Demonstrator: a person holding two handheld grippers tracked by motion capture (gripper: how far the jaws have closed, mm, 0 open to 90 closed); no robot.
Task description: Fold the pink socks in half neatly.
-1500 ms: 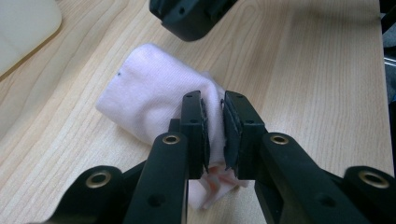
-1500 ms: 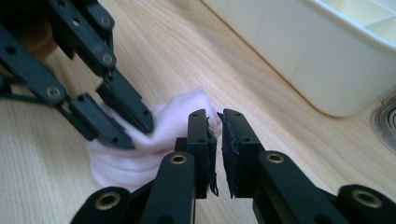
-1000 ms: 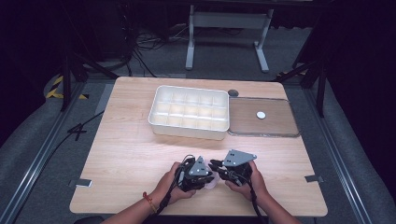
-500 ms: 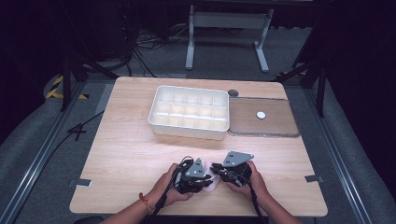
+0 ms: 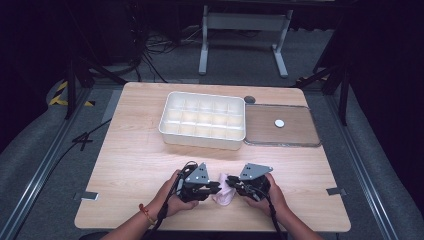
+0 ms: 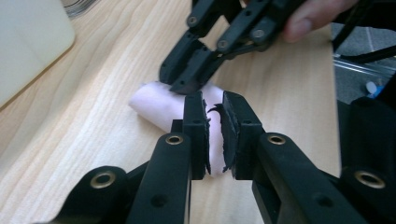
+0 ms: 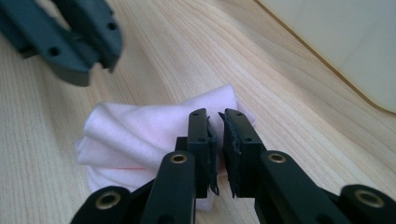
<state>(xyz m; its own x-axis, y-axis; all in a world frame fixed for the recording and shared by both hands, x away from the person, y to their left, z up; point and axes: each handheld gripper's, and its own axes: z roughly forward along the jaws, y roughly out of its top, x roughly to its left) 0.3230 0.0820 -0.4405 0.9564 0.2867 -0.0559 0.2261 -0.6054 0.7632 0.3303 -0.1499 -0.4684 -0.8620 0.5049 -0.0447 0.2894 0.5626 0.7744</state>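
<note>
left tongs (image 5: 212,186): clenched on the pale pink cloth (image 5: 223,189). in my left gripper view a fold of the cloth (image 6: 215,140) sits pinched between my pads, jaws nearly together; they have just been closing a little further on that fold.
cloth position: flat on the wooden table (image 5: 130,165), near its front edge, directly between my two tongs and touching both.
cloth long axis: in the high view the bundle runs roughly front to back, across the line joining my tongs; it is folded or rolled into several layers (image 7: 140,135).
right tongs (image 5: 234,183): clenched on the opposite edge of the cloth; in my right gripper view the pads (image 7: 201,140) nip a corner of the fabric.
nearer hand: neither; my left hand (image 5: 172,200) and right hand (image 5: 267,197) flank the cloth evenly.
governing relation: judged, the next move pulls or folds along the line between the tongs, so the two grips must stay level.
white tray (image 5: 202,120): compartmented, well apart, toward the far side.
brown lid (image 5: 280,126): just beside the tray on the right, with a small white disc (image 5: 279,123) on it.
hard to make out: how many layers each grip holds; the cloth's underside and near end are hidden by my jaws.
</note>
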